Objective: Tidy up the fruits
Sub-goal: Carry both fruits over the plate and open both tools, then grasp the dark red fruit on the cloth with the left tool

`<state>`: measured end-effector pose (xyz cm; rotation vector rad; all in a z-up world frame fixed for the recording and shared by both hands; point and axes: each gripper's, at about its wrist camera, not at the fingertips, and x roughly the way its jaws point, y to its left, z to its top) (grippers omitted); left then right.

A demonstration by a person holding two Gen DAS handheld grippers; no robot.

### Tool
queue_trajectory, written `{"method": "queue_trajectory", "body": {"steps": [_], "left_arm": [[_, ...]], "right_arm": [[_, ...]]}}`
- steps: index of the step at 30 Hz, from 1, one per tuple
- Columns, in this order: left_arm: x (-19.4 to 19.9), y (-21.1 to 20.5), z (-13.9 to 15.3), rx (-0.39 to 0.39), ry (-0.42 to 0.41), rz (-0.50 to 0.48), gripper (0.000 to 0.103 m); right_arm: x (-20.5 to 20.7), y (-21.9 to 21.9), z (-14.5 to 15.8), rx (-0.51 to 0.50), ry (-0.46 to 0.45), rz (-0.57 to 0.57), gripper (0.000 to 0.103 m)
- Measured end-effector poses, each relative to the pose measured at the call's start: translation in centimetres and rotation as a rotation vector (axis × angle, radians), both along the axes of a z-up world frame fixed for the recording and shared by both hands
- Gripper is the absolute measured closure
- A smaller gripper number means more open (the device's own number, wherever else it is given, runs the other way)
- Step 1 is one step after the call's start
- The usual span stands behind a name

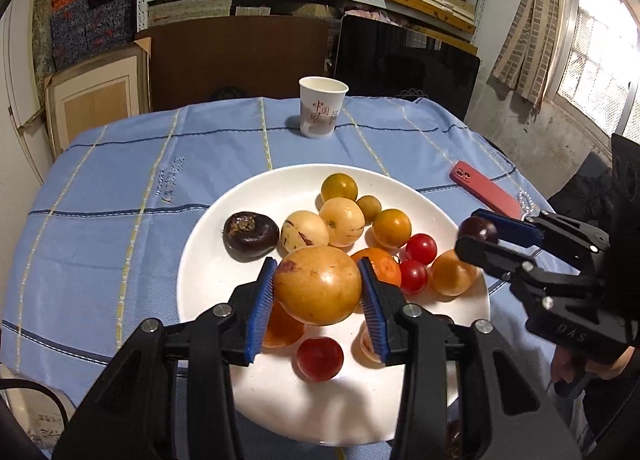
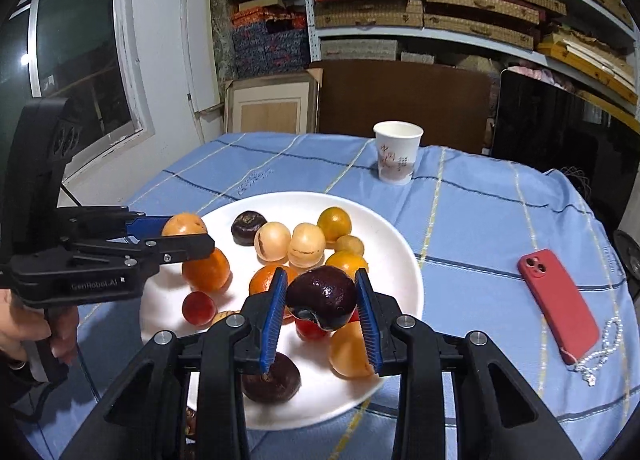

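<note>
The left gripper [image 1: 317,292] holds a round yellow-orange fruit [image 1: 318,285], its blue fingers [image 1: 262,302] touching both sides, above the white plate [image 1: 208,260]. The right gripper [image 2: 321,306] has a dark purple fruit [image 2: 321,297] between its partly parted fingers over the same plate of mixed fruits on the blue-clothed tabletop [image 2: 480,220]. A paper cup [image 2: 398,152] and red phone [image 2: 558,304] lie nearby.

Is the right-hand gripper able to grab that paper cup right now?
Probably not yet: the right gripper already has a dark fruit between its jaws, though the paper cup itself stands unobstructed.
</note>
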<state>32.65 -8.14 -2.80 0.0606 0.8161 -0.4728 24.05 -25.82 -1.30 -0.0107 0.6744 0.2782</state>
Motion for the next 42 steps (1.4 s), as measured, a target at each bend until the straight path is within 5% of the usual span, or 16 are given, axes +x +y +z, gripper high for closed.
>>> {"method": "queue_trajectory", "body": {"steps": [1, 2, 9, 19, 26, 42], "left_arm": [[0.0, 0.0, 0.0, -0.006, -0.005, 0.007, 0.038], [-0.1, 0.3, 0.1, -0.011, -0.016, 0.021, 0.030], [-3.3, 3.5, 2.3, -0.078, -0.071, 0.074, 0.022], [-14.6, 2.5, -1.4, 0.080, -0.046, -0.117, 0.022], [-17.1, 0.6, -4.5, 0.173, -0.042, -0.109, 0.022], [-15.2, -2.2, -6.3, 0.211, 0.013, -0.105, 0.048]], "right_arm": [[-0.2, 0.1, 0.1, -0.004, -0.027, -0.010, 0.038], [-0.6, 0.0, 0.4, 0.000, -0.048, -0.016, 0.037], [-4.1, -1.9, 2.3, 0.062, -0.083, -0.037, 0.037], [-14.8, 1.3, -0.7, 0.011, 0.000, 0.050, 0.037], [-18.1, 1.9, -2.4, 0.048, 0.024, 0.016, 0.037], [-18.5, 0.7, -3.4, 0.125, 0.015, 0.010, 0.037]]}}
